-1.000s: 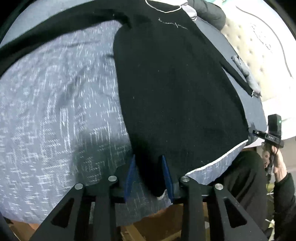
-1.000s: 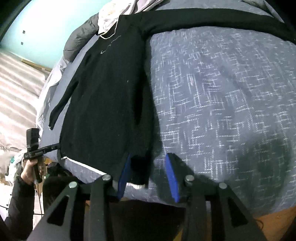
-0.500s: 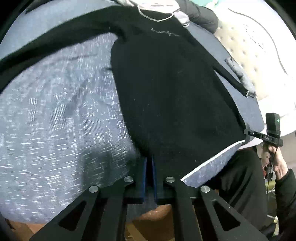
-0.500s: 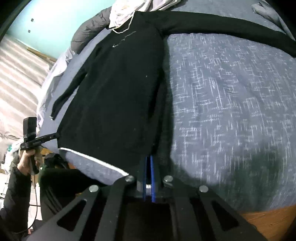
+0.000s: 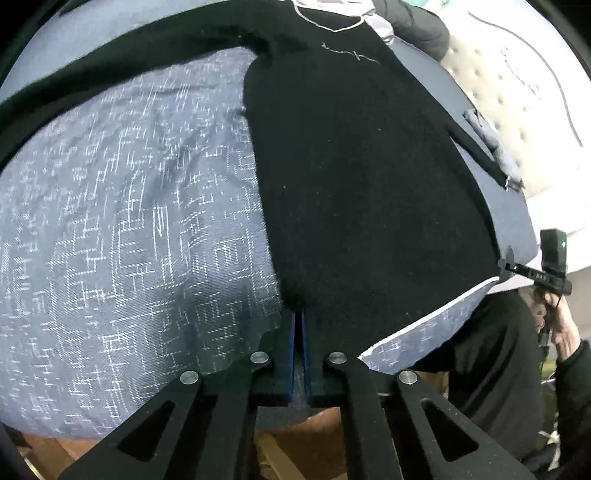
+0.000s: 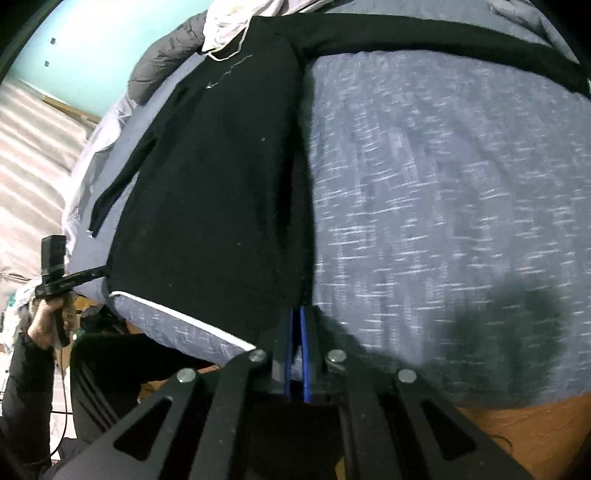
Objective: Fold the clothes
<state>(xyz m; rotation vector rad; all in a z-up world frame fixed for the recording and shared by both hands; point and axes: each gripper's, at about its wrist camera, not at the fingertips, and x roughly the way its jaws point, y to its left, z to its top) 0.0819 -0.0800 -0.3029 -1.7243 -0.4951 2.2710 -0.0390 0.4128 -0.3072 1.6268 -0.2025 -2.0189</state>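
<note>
Bedspread (image 5: 129, 221) bears black sweater (image 5: 351, 184) (both grippers pinch hem).

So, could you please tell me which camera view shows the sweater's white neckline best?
The left wrist view: the black sweater shows its neckline as an open curve. In the right wrist view pale clothing partly covers it.
</note>
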